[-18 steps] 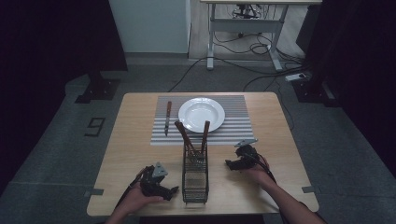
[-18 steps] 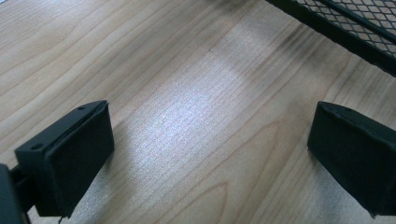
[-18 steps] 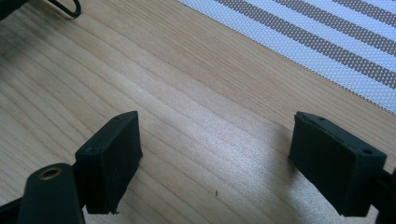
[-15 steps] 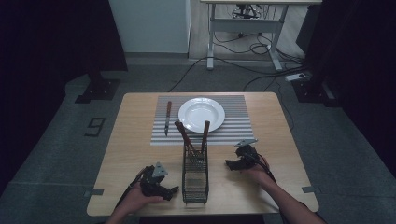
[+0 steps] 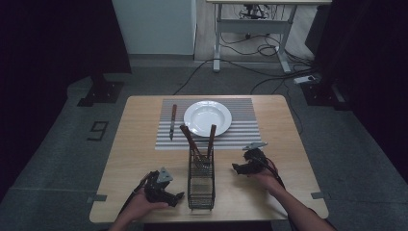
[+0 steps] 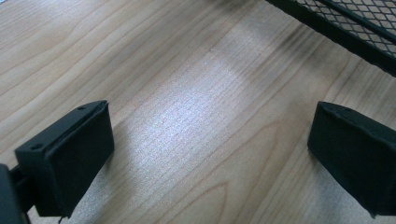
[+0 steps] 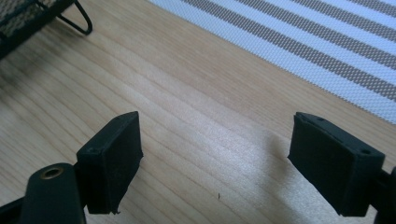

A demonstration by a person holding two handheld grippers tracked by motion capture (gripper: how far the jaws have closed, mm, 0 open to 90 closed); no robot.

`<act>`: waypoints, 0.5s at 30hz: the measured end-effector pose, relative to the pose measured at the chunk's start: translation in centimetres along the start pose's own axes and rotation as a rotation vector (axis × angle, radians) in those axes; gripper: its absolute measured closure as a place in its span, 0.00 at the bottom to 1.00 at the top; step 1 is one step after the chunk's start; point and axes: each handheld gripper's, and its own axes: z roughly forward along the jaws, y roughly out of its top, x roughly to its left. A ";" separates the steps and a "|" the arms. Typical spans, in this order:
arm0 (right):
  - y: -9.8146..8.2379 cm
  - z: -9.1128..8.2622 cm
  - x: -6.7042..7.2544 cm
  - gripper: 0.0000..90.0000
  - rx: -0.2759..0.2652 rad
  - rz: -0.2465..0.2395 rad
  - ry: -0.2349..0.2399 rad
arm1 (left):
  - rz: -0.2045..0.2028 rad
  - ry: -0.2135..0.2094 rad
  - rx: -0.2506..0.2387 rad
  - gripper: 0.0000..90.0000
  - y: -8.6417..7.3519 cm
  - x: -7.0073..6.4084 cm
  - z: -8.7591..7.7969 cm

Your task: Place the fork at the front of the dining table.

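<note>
A black wire cutlery basket [image 5: 201, 180] stands at the near middle of the wooden table [image 5: 134, 144], with two brown-handled utensils [image 5: 210, 139] leaning out of its far end. A white plate [image 5: 207, 118] lies on a striped placemat [image 5: 240, 127], and a brown-handled knife [image 5: 172, 120] rests at the mat's left edge. My left gripper [image 5: 177, 196] lies on the table left of the basket, open, with bare wood between its jaws [image 6: 210, 154]. My right gripper [image 5: 236, 167] rests right of the basket, open over bare wood [image 7: 215, 158].
The basket's mesh wall [image 6: 355, 28] sits close ahead of the left gripper. The basket's foot [image 7: 74, 23] and the placemat's edge [image 7: 299, 51] lie ahead of the right gripper. Beyond the table are a desk frame [image 5: 250, 38], floor cables and dark curtains.
</note>
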 end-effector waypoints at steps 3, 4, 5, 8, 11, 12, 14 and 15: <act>0.1 -0.4 -0.1 0.19 -0.020 0.011 0.000 | 0.000 0.001 0.000 0.00 0.0 0.0 0.0; 0.2 -0.5 -0.1 0.19 -0.026 0.016 0.000 | 0.000 0.000 0.000 0.00 0.0 0.0 0.0; 0.2 -0.5 -0.1 0.19 -0.026 0.016 0.000 | 0.000 0.000 0.000 0.00 0.0 0.0 0.0; 0.4 -1.4 -0.1 0.19 -0.072 0.014 0.002 | 0.000 0.001 0.000 0.00 0.0 0.0 0.0; 0.6 -2.1 0.0 0.19 -0.104 0.019 0.013 | 0.000 0.001 0.000 0.00 0.0 0.0 0.0; 0.7 -2.4 0.1 0.19 -0.115 0.019 0.017 | 0.000 0.001 0.000 0.00 0.0 0.0 0.0; 0.8 -2.9 0.2 0.19 -0.135 0.018 0.024 | 0.000 0.000 0.000 0.00 0.0 0.0 0.0; 0.9 -3.1 0.2 0.19 -0.144 0.019 0.028 | 0.000 0.001 0.000 0.00 0.0 0.0 0.0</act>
